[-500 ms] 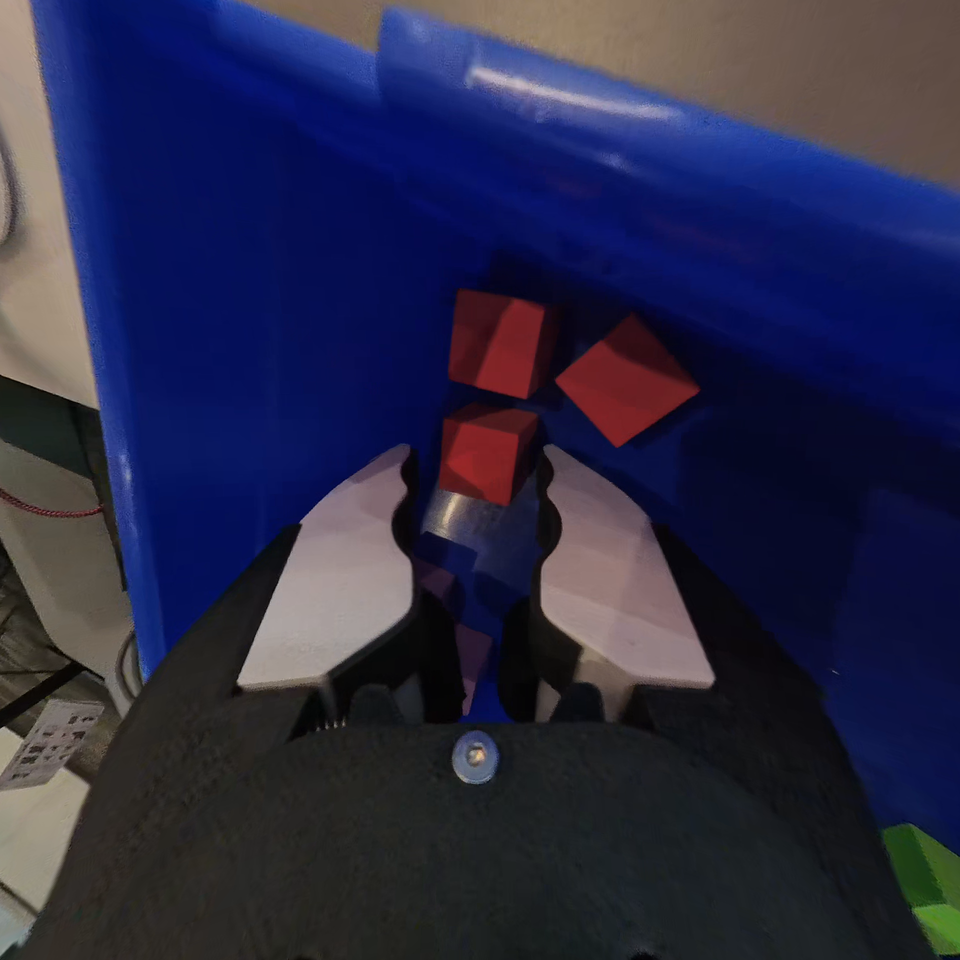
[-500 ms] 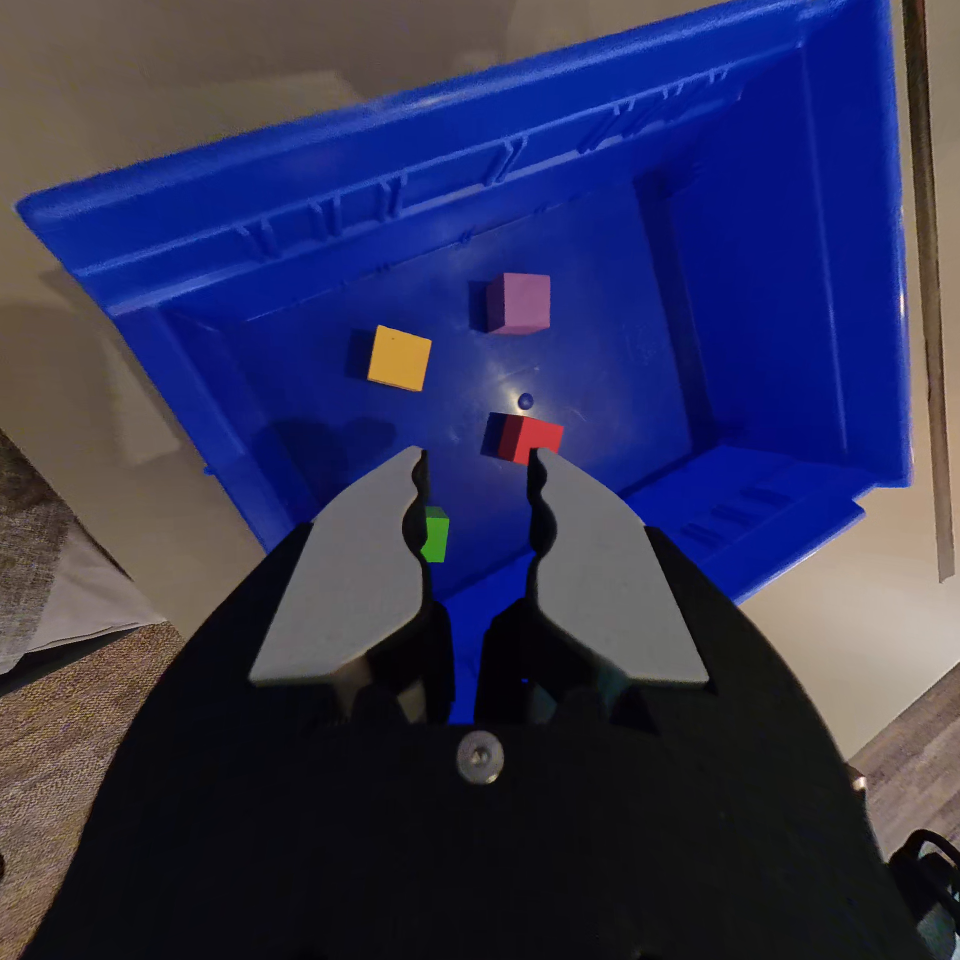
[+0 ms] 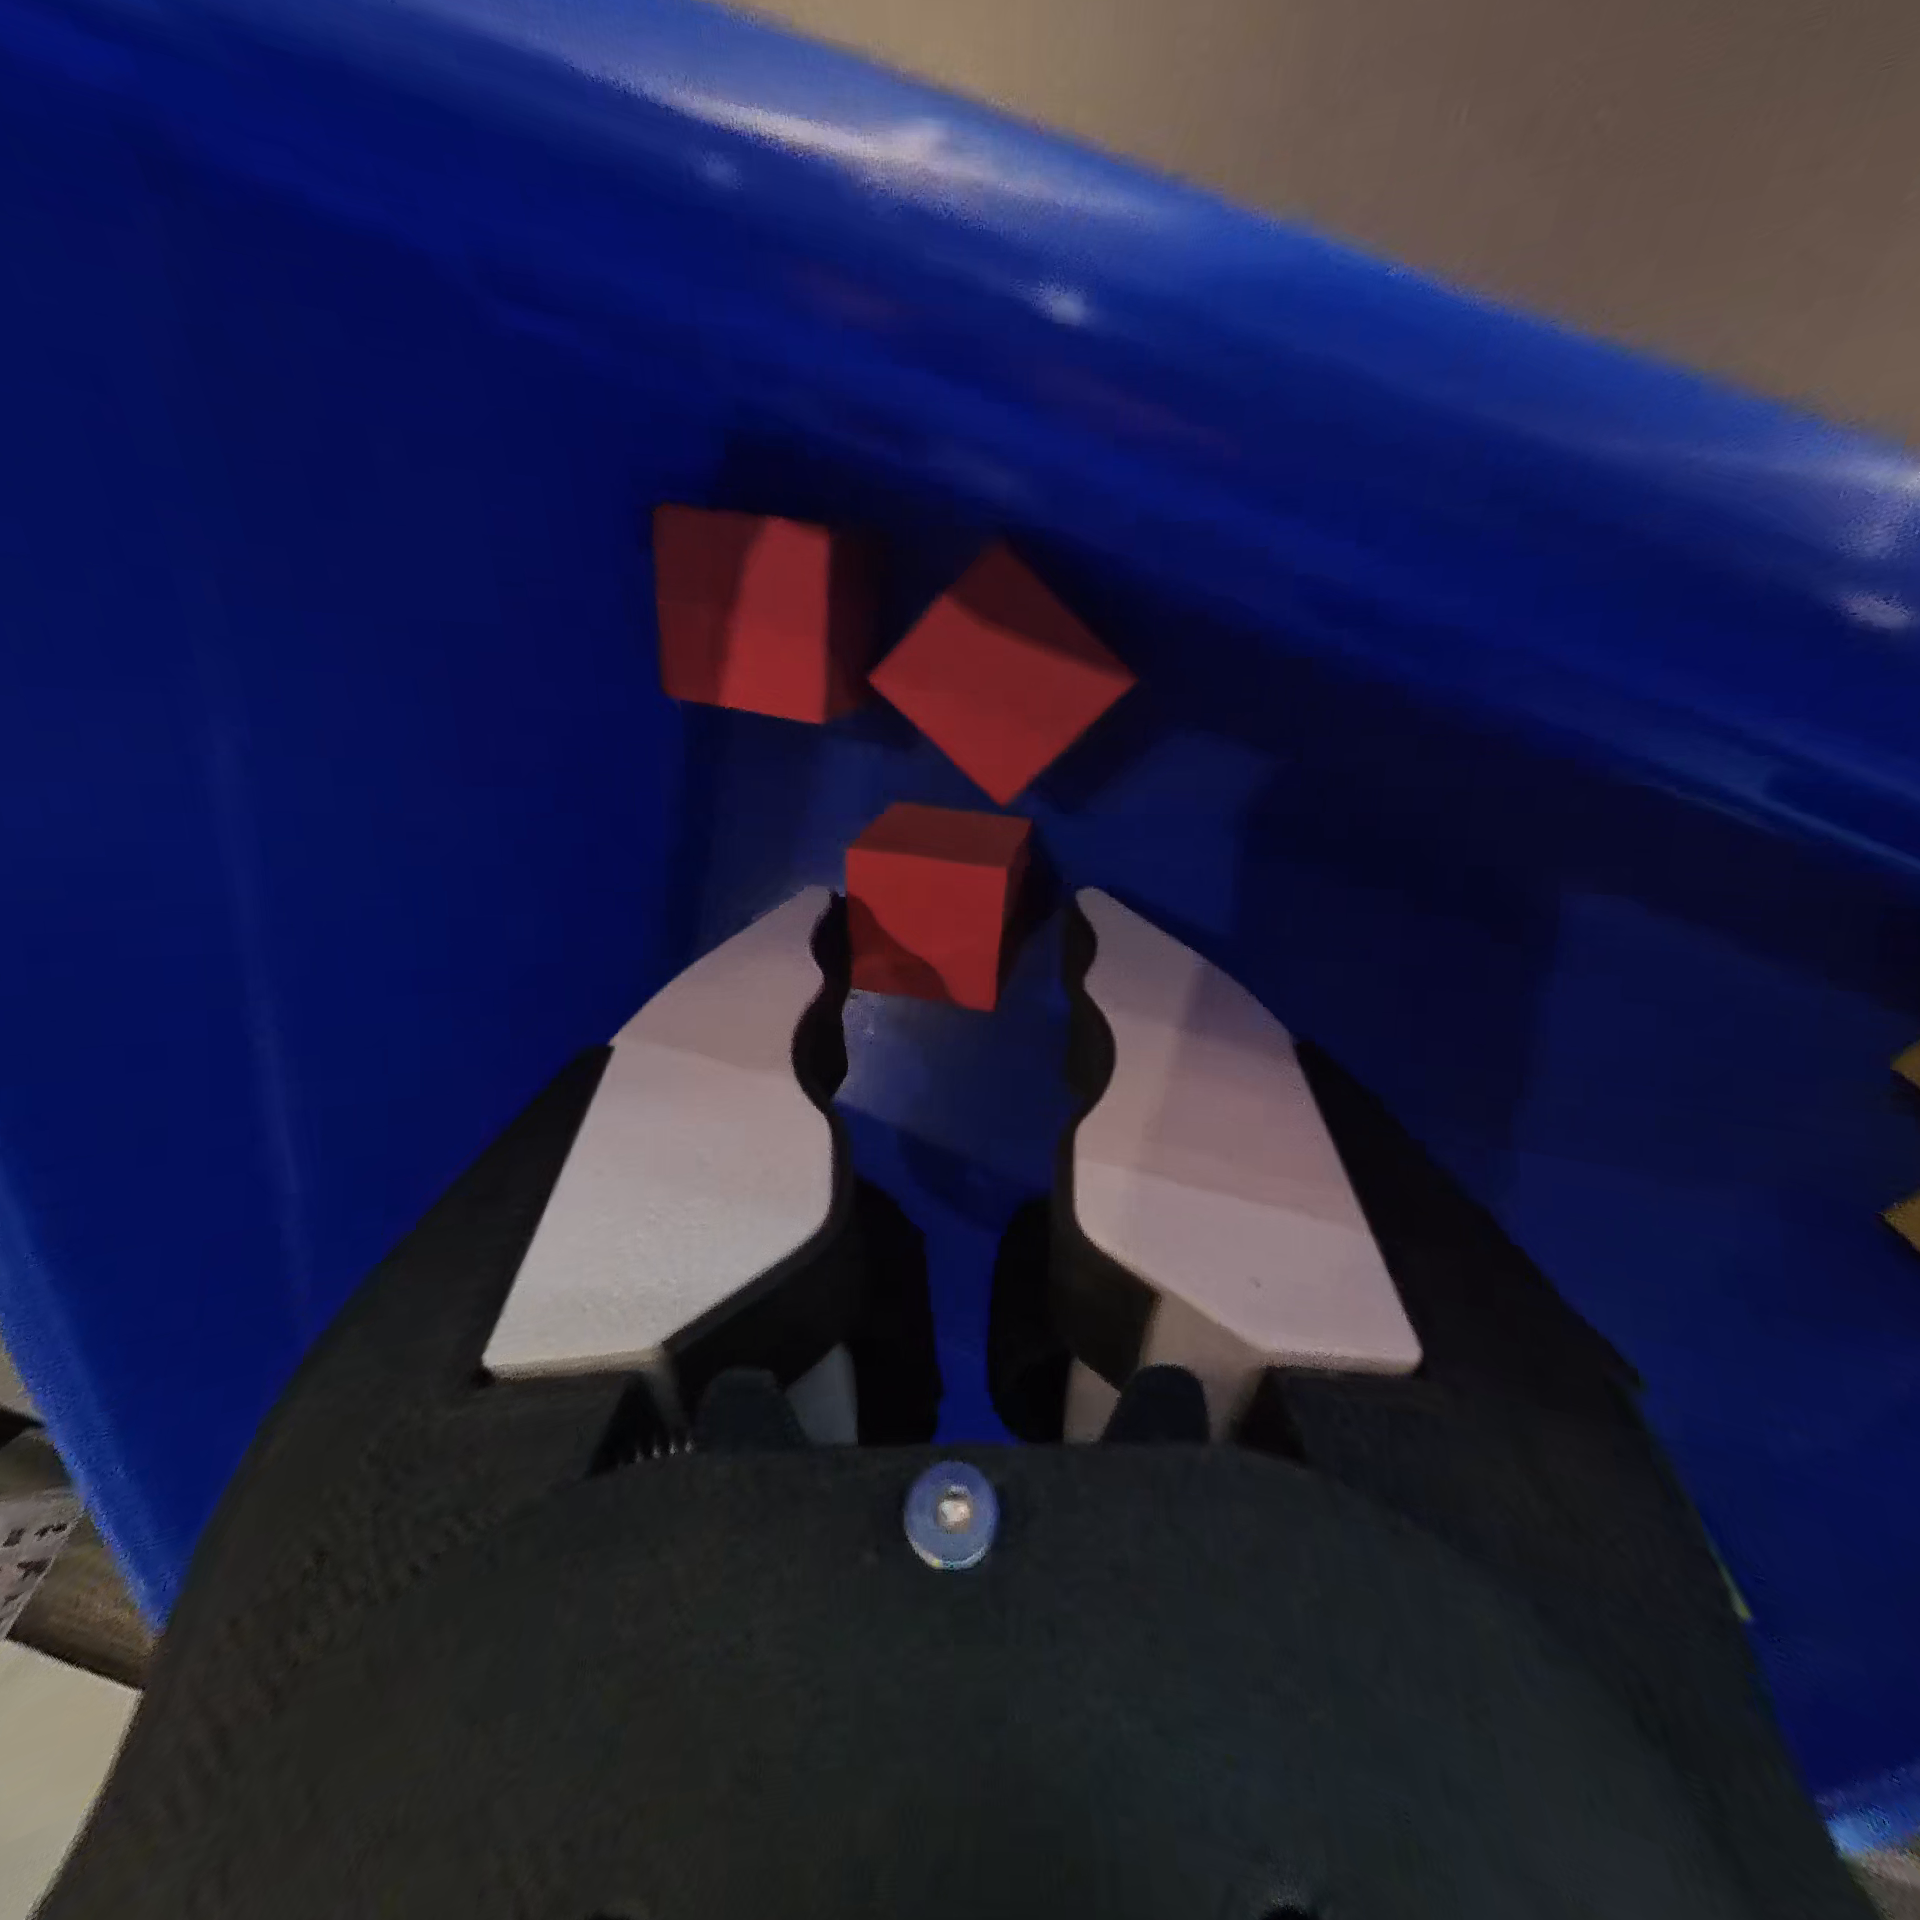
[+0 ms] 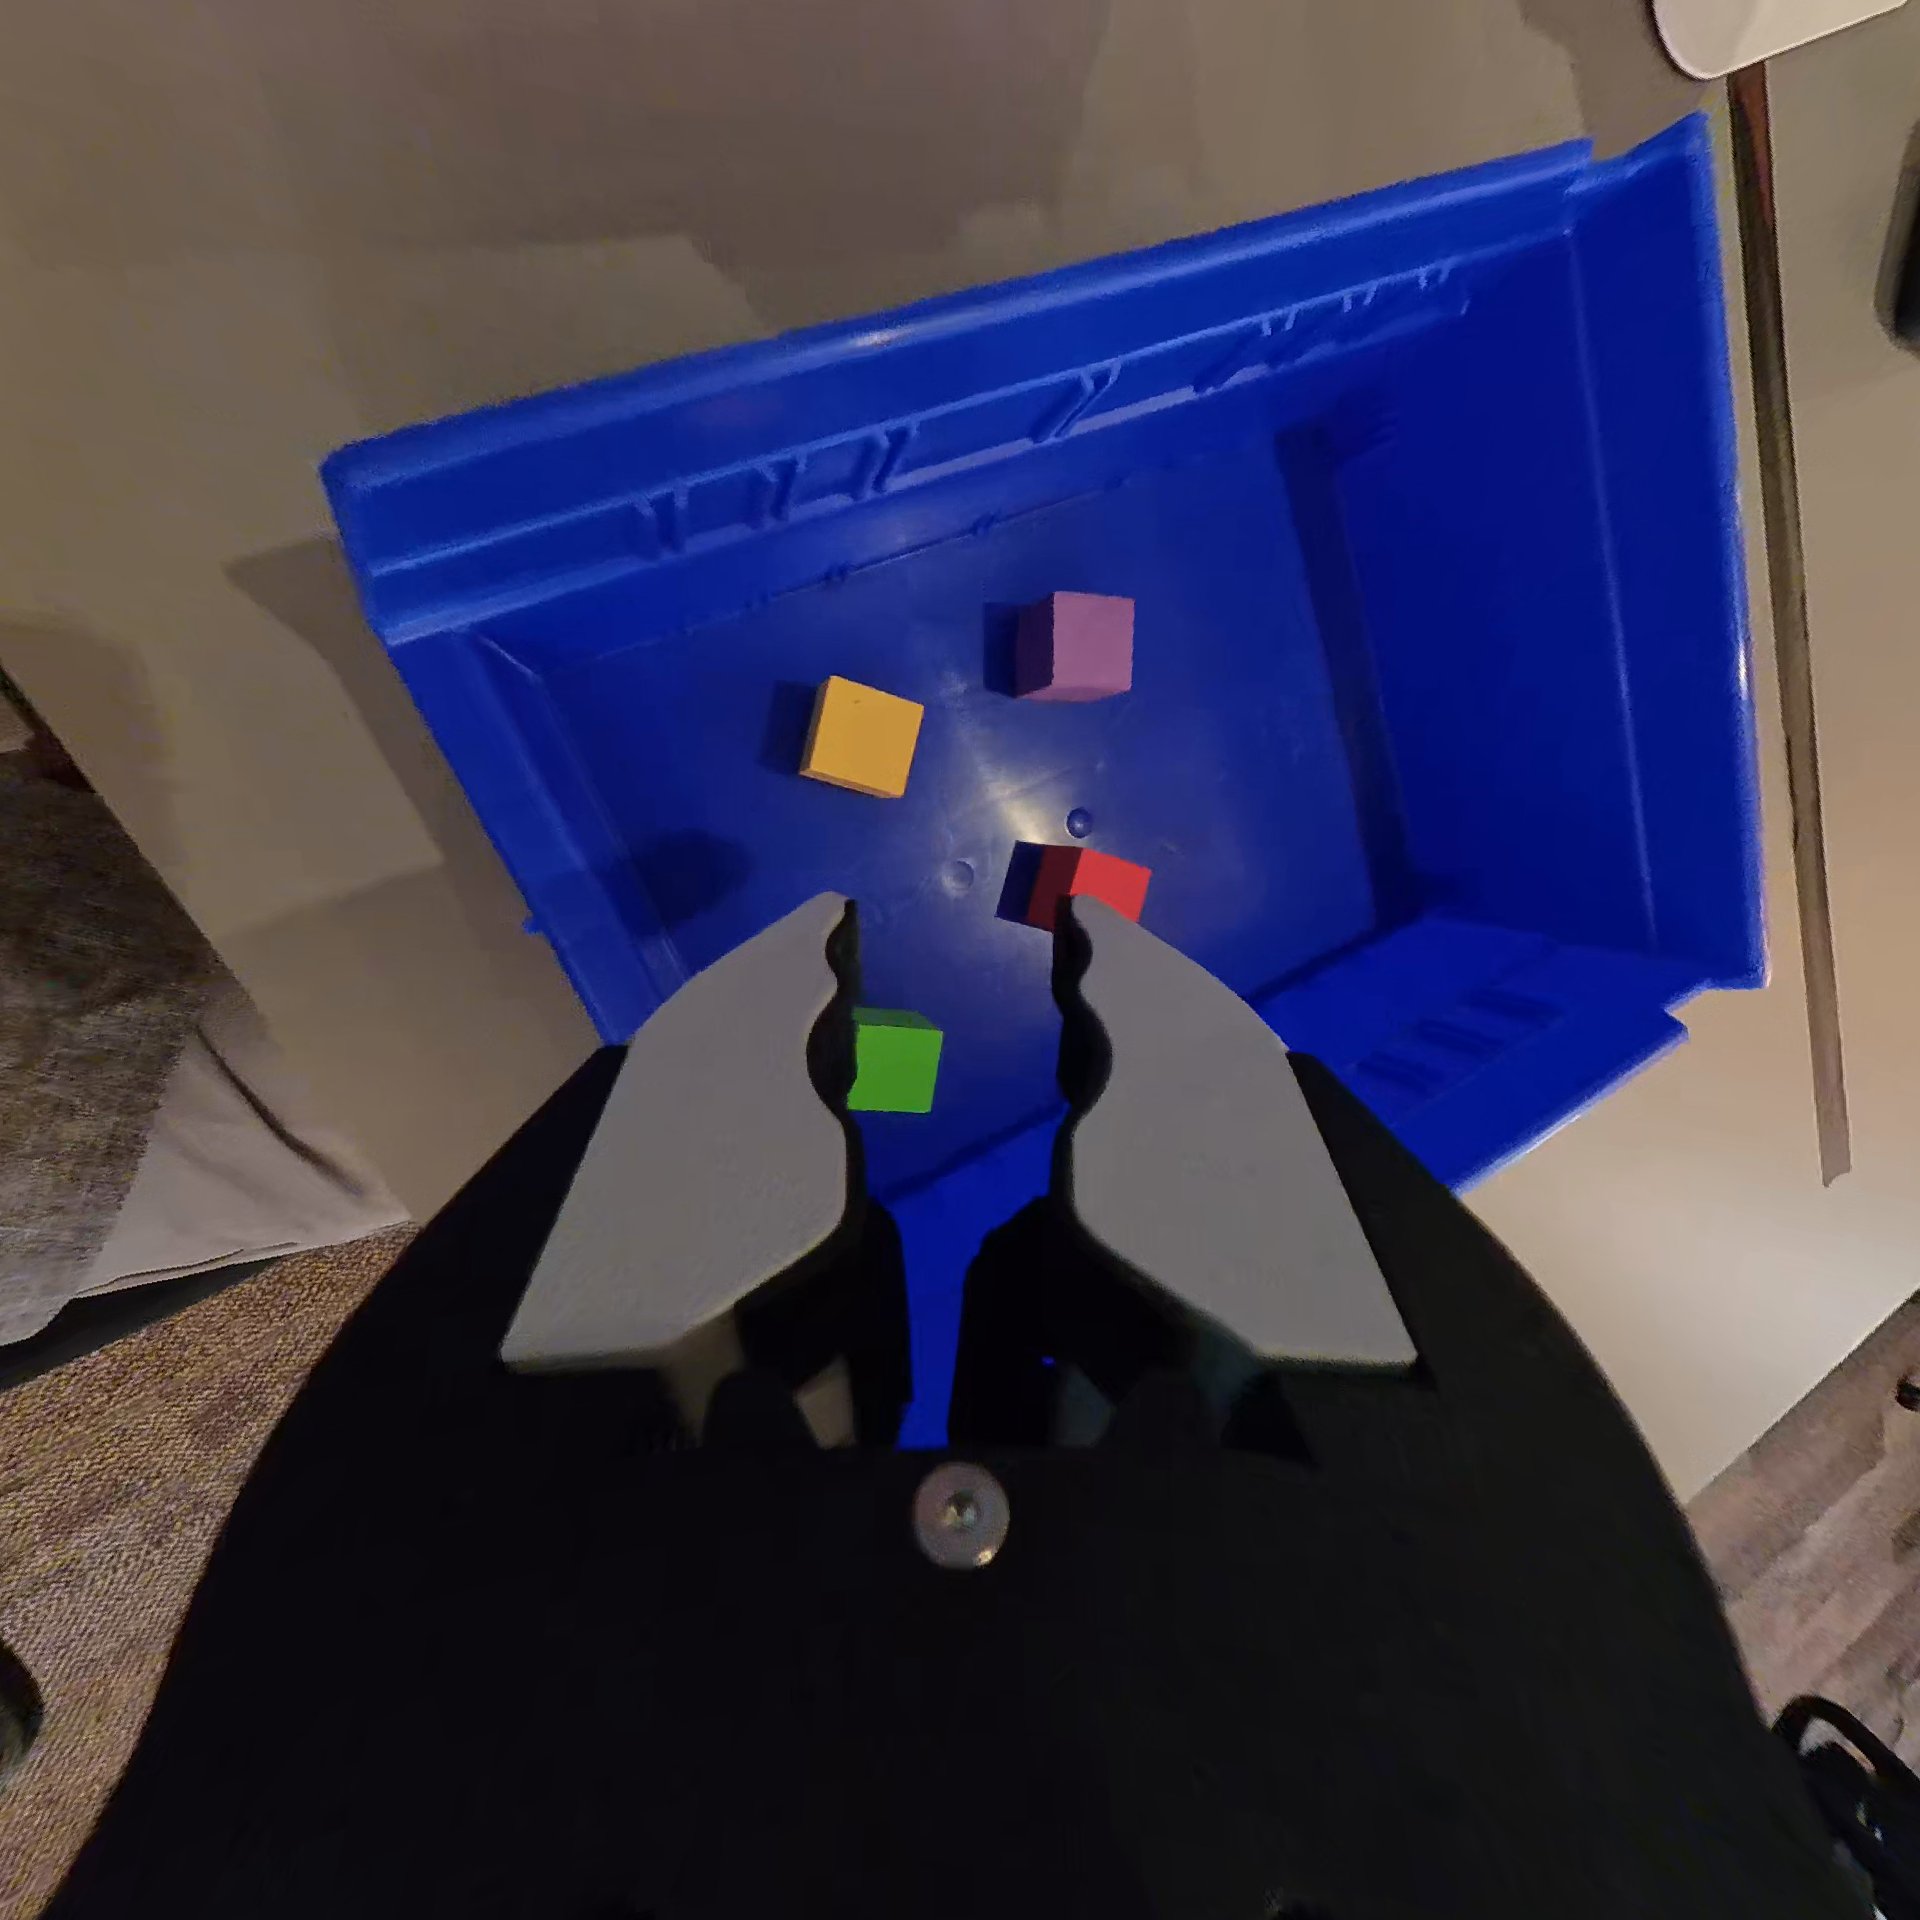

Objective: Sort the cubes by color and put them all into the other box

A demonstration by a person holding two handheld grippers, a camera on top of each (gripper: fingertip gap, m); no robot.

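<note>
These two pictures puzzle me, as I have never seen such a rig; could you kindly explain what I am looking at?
There is no robot arm here. A person holds a two-finger gripper in each hand, and a camera on each looks forward along its grey fingers.

In the left wrist view, the left gripper is open, low inside a blue bin. A red cube sits right at its fingertips, close to the left one; whether they touch is unclear. Two more red cubes lie just beyond.

In the right wrist view, the right gripper is open and holds nothing, above another blue bin on a pale surface. Inside lie a yellow cube, a purple cube, a red cube and a green cube.
</note>
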